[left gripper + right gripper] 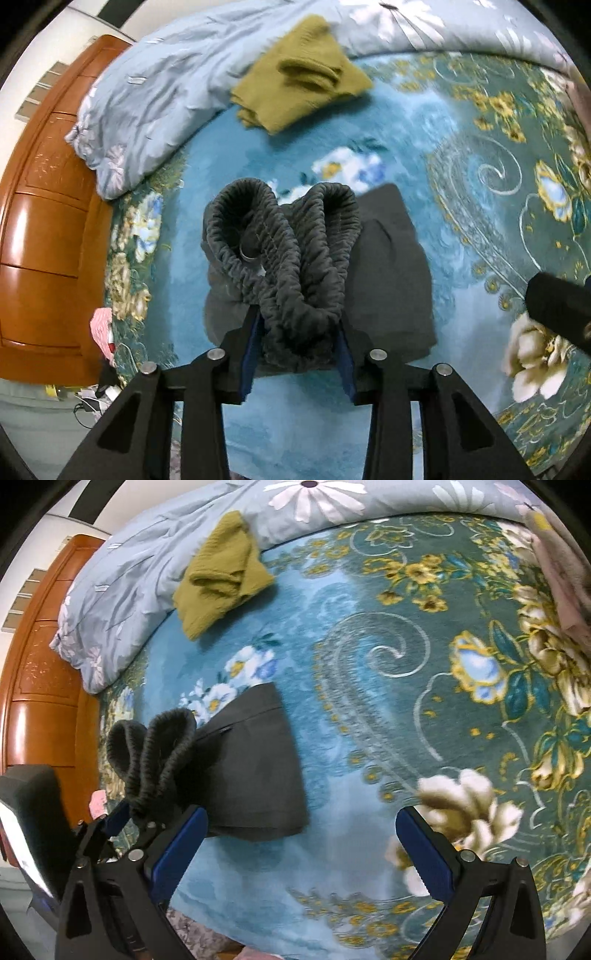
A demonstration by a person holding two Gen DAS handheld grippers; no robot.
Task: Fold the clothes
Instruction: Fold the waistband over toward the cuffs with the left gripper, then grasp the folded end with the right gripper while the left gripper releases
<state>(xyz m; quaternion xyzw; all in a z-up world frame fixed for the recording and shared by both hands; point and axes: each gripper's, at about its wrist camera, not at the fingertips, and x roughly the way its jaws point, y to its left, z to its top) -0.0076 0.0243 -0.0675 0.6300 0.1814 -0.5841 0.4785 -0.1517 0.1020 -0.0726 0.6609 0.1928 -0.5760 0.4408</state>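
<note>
Dark grey pants (391, 266) sit mid-frame in the left wrist view, lower left in the right wrist view, already doubled into a compact rectangle on the blue floral bed cover (369, 664). The elastic waistband (291, 266) is bunched up in 2 loops, raised off the flat part. Your left tool (299, 332) is pinching that waistband at its base, fingers pressed against the fabric. Your right tool (301, 843) is spread wide over bare cover, holding nothing, just right of the pants.

Step in hand, as a judgement: a fold of the waistband end, either being carried over the flat stack or lifted to reposition; 1 moment doesn't settle which. Next move calls for laying the waistband flat and square on the stack without dragging the lower layers, right tool free to pin or smooth.

Olive sweater (221, 579) lies folded in the upper left, part on the pale blue duvet (129, 590). Orange wooden footboard (44, 221) at left edge.
</note>
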